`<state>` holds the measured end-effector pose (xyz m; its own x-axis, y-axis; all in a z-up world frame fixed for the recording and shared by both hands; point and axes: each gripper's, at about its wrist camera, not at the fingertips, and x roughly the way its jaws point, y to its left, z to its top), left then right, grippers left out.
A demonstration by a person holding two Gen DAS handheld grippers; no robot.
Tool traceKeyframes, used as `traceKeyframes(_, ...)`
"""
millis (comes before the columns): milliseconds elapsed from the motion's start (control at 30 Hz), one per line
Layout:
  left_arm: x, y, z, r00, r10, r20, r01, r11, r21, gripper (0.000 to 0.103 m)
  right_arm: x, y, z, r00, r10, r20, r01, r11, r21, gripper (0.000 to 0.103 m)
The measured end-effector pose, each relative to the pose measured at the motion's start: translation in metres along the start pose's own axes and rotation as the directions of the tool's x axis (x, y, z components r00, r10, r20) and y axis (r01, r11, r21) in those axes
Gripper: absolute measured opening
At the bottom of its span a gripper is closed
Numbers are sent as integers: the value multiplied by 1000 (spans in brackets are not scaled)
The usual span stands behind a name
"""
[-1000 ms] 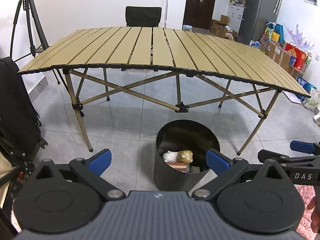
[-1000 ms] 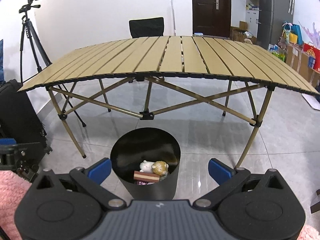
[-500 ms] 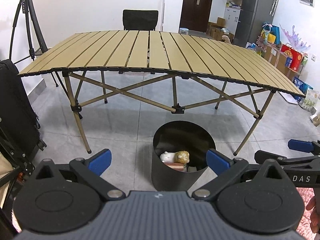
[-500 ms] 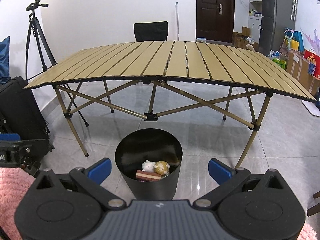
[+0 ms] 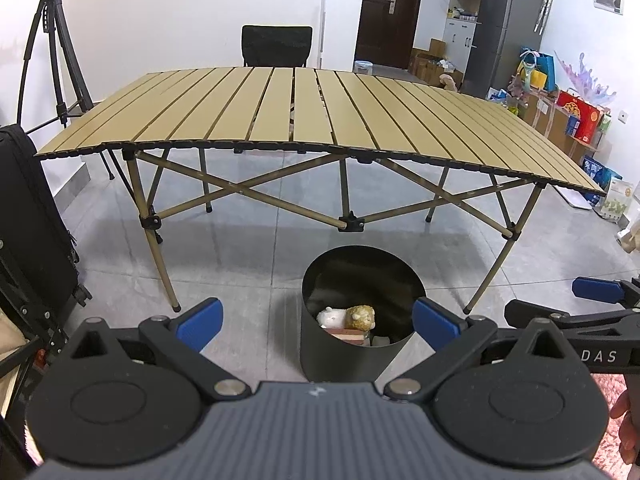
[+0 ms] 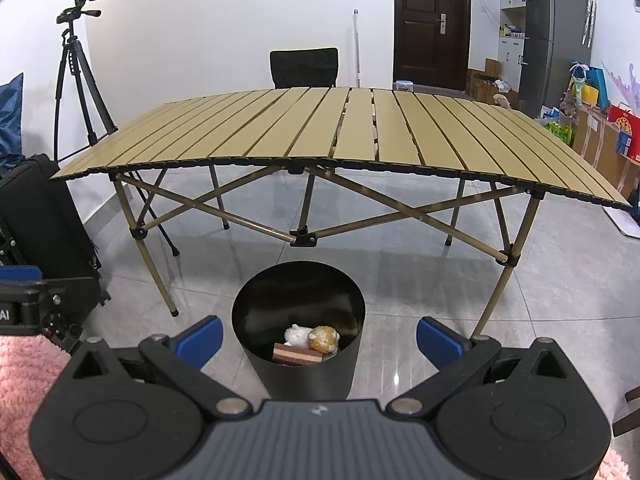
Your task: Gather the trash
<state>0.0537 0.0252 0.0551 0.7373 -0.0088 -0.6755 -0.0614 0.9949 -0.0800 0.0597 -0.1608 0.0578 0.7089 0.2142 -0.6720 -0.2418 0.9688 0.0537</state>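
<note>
Left wrist view shows the left claw (image 5: 317, 320) spread wide with nothing between its blue fingertips (image 5: 200, 317), held above the grey tiled floor (image 5: 248, 256) in front of a black cylindrical trash bin (image 5: 344, 360). The bin stands on the floor just in front of the near edge of a folding slatted bench (image 5: 312, 120), beside one of its crossed tan legs. Inside the bin lie a small white and tan plush toy (image 5: 347, 317), a brown and pink block (image 5: 349, 335) under it, and something pale near the wall that is too small to name. At the right edge of this view the right claw (image 5: 596, 290) shows from the side, with a bit of the person's hand (image 5: 626, 432) below it. From the right wrist view, the right claw (image 6: 319, 336) is likewise wide open and holds nothing, and the same bin (image 6: 308, 376) sits between its blue fingertips (image 6: 438, 342) in the picture, farther off on the floor. The plush toy (image 6: 312, 336) and the striped block (image 6: 298, 354) rest at the bin's bottom. A black chair (image 6: 304, 67) stands behind the bench (image 6: 360, 128), a tripod (image 6: 78, 76) at its left, a black case (image 6: 44, 216) near the left edge, and a dark door (image 6: 430, 26) in the far wall.
</note>
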Motion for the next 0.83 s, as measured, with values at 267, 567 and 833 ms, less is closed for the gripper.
traceKeyframes(267,-3,-4,-1,1000,-18,7,18,1000,22,103,-1,-1,0,1000,0,2,0,1000,0,103)
traceKeyframes(567,-4,-12,-2,1000,-28,13,28,998,51,103,-1,-1,0,1000,0,1,0,1000,0,103)
traceKeyframes(833,-4,-13,-1,1000,-20,23,19,999,45,103,0,-3,0,1000,1,-1,-1,1000,0,103)
